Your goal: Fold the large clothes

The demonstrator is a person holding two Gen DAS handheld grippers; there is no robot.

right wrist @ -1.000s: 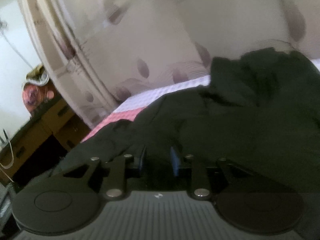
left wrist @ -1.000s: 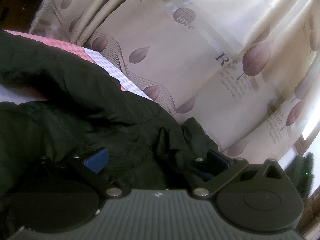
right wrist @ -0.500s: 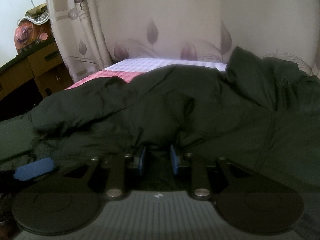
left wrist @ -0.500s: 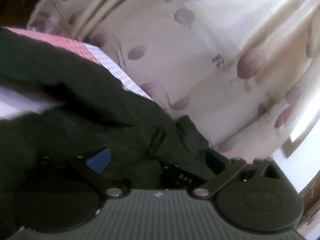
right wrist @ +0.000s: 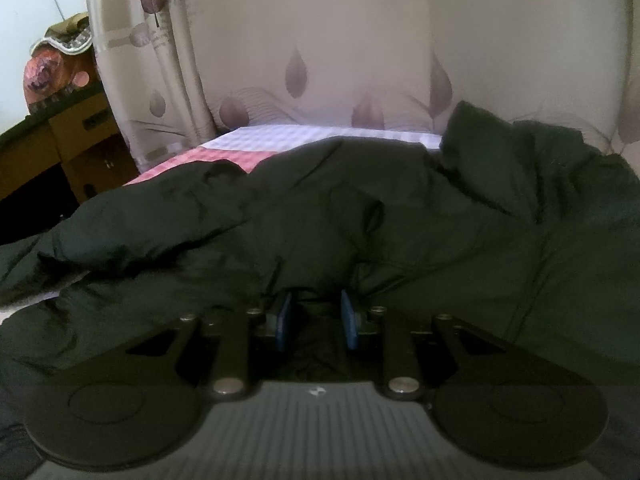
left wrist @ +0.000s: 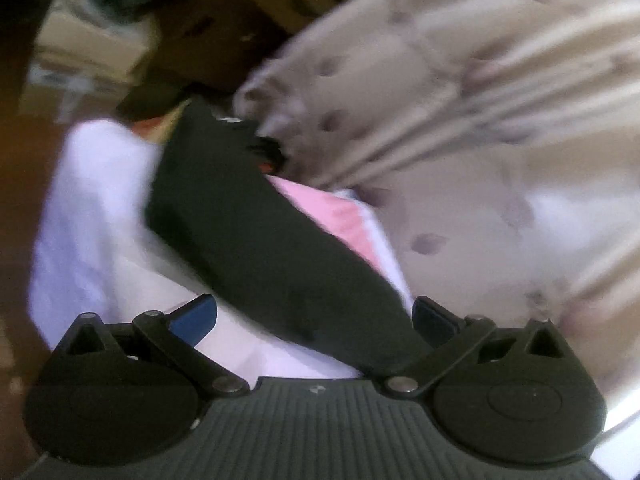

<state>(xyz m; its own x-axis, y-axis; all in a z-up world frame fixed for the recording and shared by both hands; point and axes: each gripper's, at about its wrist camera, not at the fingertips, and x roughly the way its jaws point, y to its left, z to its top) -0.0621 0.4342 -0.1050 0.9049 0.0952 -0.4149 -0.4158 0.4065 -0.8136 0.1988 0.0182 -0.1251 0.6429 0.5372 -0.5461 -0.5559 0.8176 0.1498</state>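
One dark green jacket (right wrist: 400, 232) fills the middle and lower half of the right wrist view, rumpled across one bed (right wrist: 328, 136) whose checked cover shows white at centre and pink toward the left. The right gripper (right wrist: 316, 320) sits at the bottom centre of that view; its two blue pads (right wrist: 285, 320) stand narrowly apart and pinch a bunched fold of the jacket between them. In the left wrist view, which is blurred, one long dark strip of the same jacket (left wrist: 256, 248) runs from the upper centre down to the lower right, over a white sheet (left wrist: 92, 208) at left and a pink patch of cover (left wrist: 336, 212) at right. The left gripper (left wrist: 316, 316) is at the bottom of that frame with its jaws spread wide; the strip's lower end passes between the two blue pads (left wrist: 192, 320), close to the right one, and the blur does not let me tell whether it touches it; the left pad is clear of the cloth. One beige curtain (right wrist: 360, 48) with purple leaf prints hangs behind the bed, filling the top of the right wrist view and the right side of the left wrist view. At the left edge of the right wrist view stands one brown wooden cabinet (right wrist: 76, 136), with one round reddish floral object (right wrist: 48, 76) on top. Brown boxes (left wrist: 224, 20), too blurred to count, lie in the upper left of the left wrist view.
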